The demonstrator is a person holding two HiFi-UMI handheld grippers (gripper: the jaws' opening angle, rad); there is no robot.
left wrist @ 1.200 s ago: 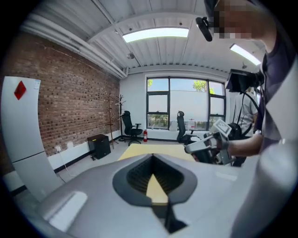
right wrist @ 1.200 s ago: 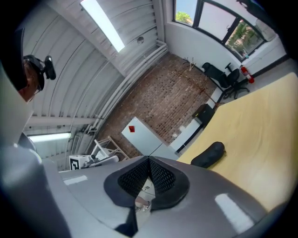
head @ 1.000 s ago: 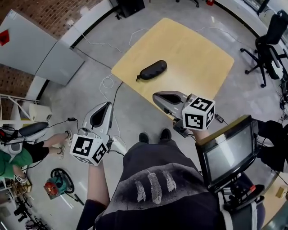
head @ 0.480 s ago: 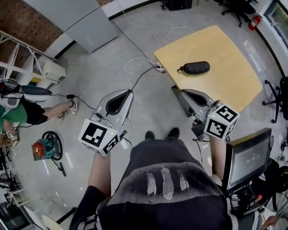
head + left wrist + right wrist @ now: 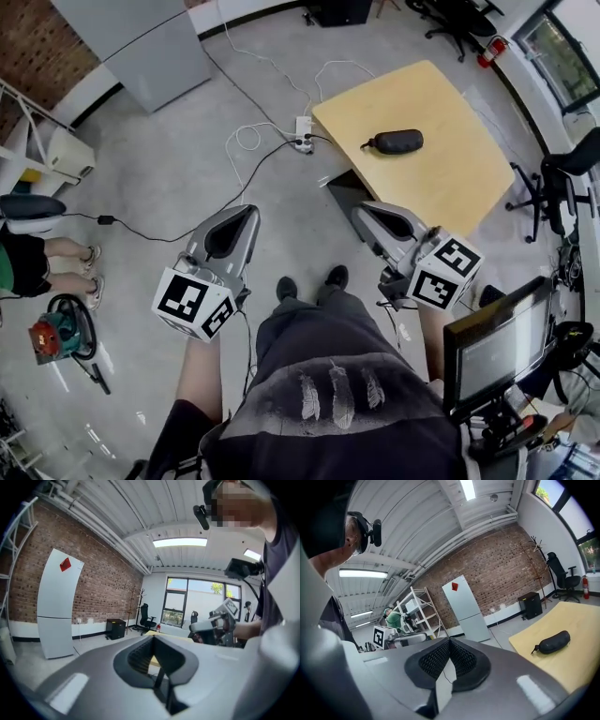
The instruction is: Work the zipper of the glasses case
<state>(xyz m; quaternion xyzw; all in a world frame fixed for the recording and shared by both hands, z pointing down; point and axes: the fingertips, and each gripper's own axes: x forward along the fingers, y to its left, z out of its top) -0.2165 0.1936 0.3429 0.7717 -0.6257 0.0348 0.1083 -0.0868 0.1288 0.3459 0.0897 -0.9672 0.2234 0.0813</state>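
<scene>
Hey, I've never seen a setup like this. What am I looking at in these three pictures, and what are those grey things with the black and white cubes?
There is no robot here. A person stands on the floor holding a two-jaw tool in each hand, each with a marker cube at its back. The top-down picture comes from a camera on the person's head: the left hand-held gripper shows at its left and the right hand-held gripper at its right. The other two pictures come from cameras riding on each tool, looking along its jaws. Both pairs of jaws are closed and hold nothing. Ahead stands a wooden table with one thing on it, a dark glasses case, which neither tool touches.
</scene>
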